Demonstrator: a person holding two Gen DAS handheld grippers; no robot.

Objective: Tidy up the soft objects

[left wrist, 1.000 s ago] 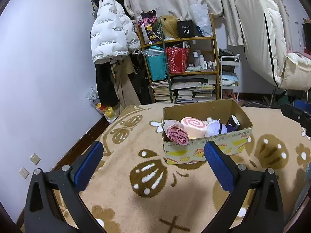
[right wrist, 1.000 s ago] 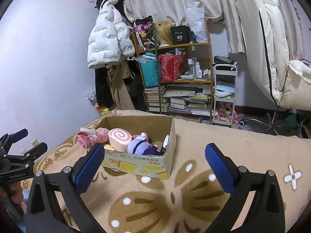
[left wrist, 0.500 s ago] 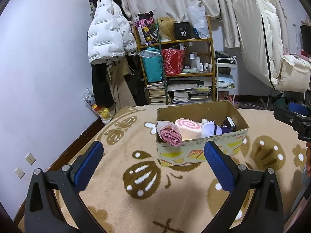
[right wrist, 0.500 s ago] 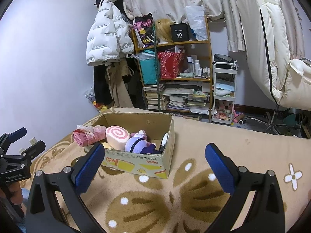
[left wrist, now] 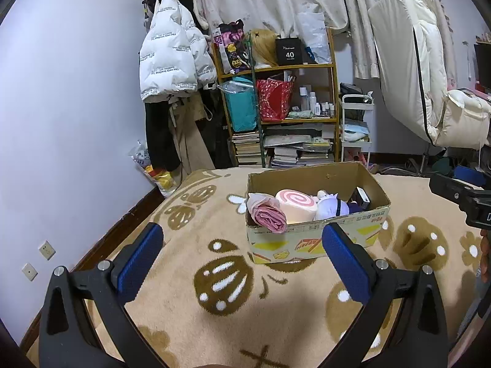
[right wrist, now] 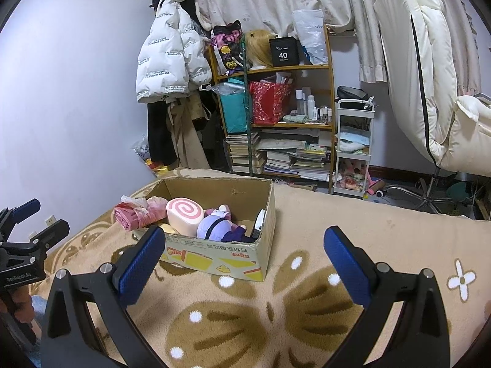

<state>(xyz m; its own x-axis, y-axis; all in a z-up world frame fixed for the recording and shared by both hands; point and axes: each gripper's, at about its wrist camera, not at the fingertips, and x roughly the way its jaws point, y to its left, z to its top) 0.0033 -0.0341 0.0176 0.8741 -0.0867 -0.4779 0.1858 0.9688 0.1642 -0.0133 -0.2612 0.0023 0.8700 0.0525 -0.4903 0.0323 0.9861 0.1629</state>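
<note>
A cardboard box (left wrist: 319,239) (right wrist: 214,257) stands on the beige patterned blanket (left wrist: 214,294). Inside lie a pink rolled bundle in plastic (left wrist: 267,216) (right wrist: 132,216), a pink-and-white swirl roll plush (left wrist: 296,205) (right wrist: 185,216), a purple-and-white plush doll (left wrist: 333,207) (right wrist: 218,225) and a small dark box (left wrist: 360,197) (right wrist: 259,225). My left gripper (left wrist: 242,251) is open and empty, held above the blanket short of the box. My right gripper (right wrist: 244,254) is open and empty, in front of the box's right corner.
A wooden shelf (left wrist: 285,116) with books, bags and bottles stands behind the bed, beside a hanging white puffer jacket (left wrist: 172,61). A white trolley (right wrist: 354,141) and a cream chair (right wrist: 429,86) stand at the right. The blanket (right wrist: 353,245) spreads around the box.
Both grippers have drawn back and risen a little, so the box sits slightly farther and lower in both views. Both stay open and empty.
</note>
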